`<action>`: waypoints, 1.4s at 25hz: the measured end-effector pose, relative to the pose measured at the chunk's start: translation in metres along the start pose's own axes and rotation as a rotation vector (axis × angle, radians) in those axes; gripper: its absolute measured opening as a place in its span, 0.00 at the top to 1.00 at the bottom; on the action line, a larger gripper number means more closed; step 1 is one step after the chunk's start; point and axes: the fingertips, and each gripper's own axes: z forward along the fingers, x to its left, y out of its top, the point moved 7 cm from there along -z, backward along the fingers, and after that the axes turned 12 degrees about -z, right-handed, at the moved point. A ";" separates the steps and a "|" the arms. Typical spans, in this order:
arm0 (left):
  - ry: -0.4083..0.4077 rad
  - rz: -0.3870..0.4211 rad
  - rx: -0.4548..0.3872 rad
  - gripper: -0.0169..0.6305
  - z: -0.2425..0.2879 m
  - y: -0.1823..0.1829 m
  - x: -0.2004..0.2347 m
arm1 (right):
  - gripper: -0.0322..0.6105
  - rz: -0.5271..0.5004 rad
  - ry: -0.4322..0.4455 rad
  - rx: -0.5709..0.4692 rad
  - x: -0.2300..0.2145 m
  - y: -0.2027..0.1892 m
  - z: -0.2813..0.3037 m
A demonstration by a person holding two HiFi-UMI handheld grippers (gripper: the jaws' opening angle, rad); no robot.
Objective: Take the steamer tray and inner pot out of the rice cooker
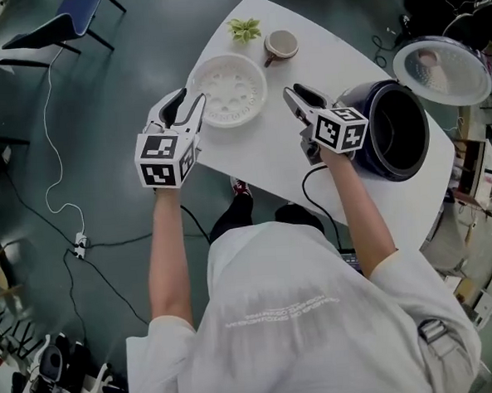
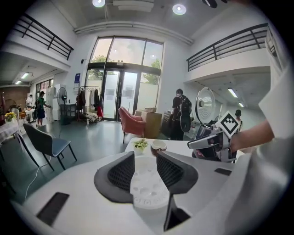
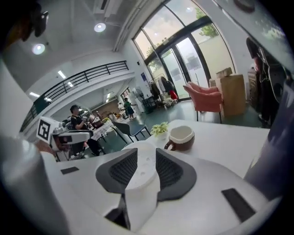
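— Two grippers we hold over the table, yes?

— Yes. Our left gripper has its jaws spread and holds nothing. It is just beside the near left rim of the steamer tray, which lies on the table.

— And our right gripper?

— Also spread and empty, between the tray and the rice cooker at the right. The inner pot sits inside it, under the open lid.

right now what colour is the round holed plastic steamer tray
Plain white steamer tray; head view shows it best.
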 end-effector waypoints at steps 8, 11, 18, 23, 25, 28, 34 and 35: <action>-0.150 0.104 -0.080 0.72 0.026 0.057 -0.074 | 0.73 -0.226 -0.048 -0.208 0.004 0.067 -0.114; -0.213 0.142 -0.109 0.72 0.034 0.074 -0.112 | 0.72 -0.282 -0.109 -0.245 -0.008 0.079 -0.166; -0.364 0.243 -0.176 0.72 0.061 0.112 -0.211 | 0.69 -0.229 -0.370 -0.358 -0.066 0.088 -0.301; -0.454 0.301 -0.205 0.72 0.065 0.129 -0.265 | 0.67 -0.208 -0.526 -0.388 -0.084 0.080 -0.373; -0.481 0.316 -0.211 0.72 0.067 0.133 -0.283 | 0.66 -0.208 -0.561 -0.388 -0.087 0.075 -0.393; -0.520 0.339 -0.211 0.72 0.070 0.134 -0.312 | 0.65 -0.206 -0.607 -0.386 -0.090 0.065 -0.421; -0.596 0.384 -0.190 0.72 0.075 0.124 -0.361 | 0.64 -0.171 -0.662 -0.399 -0.097 0.040 -0.458; -0.604 0.389 -0.184 0.72 0.077 0.122 -0.366 | 0.64 -0.165 -0.665 -0.398 -0.099 0.037 -0.460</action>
